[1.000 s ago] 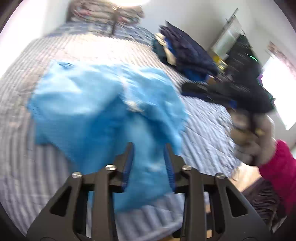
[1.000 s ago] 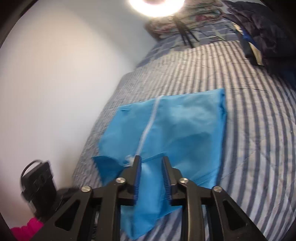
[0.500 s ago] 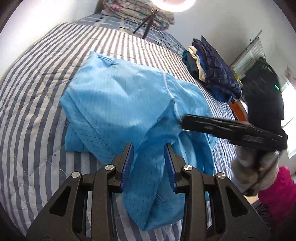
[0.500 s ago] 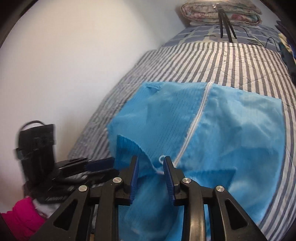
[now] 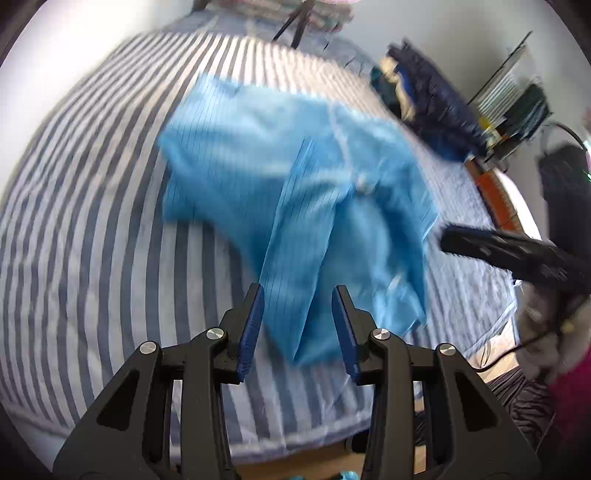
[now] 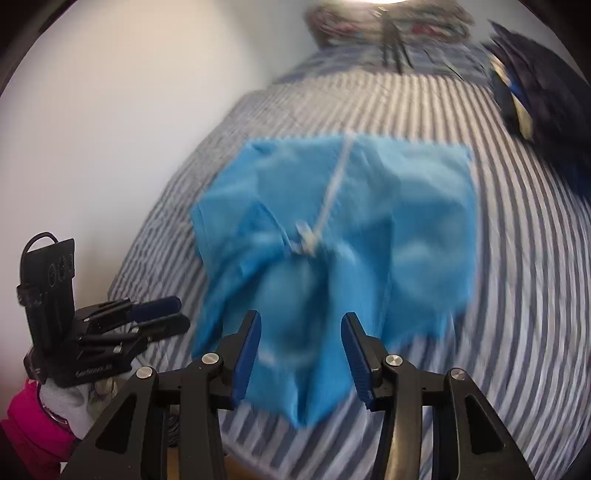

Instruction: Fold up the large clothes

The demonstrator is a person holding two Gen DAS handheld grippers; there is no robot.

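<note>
step: we judge a fold just laid, both tools free | left gripper [image 5: 297, 325] jaws apart, empty | right gripper [image 6: 301, 354] jaws apart, empty | garment [image 5: 295, 177] rumpled on bed [image 5: 92, 229] ahead of both | next: we likely regrip a loose near edge, fold again

Both views are smeared by motion blur. The crumpled bright blue zip-front garment [image 5: 295, 192] is softened throughout, so its folds and its white zipper [image 6: 334, 192] cannot be traced cleanly. Beyond the garment, the heap of dark navy clothes [image 5: 432, 107] is blurred into streaks, and in the right wrist view it is cut off by the frame edge. The floral bedding bundle [image 6: 388, 18] behind the garment is clipped at the top and indistinct.
</note>
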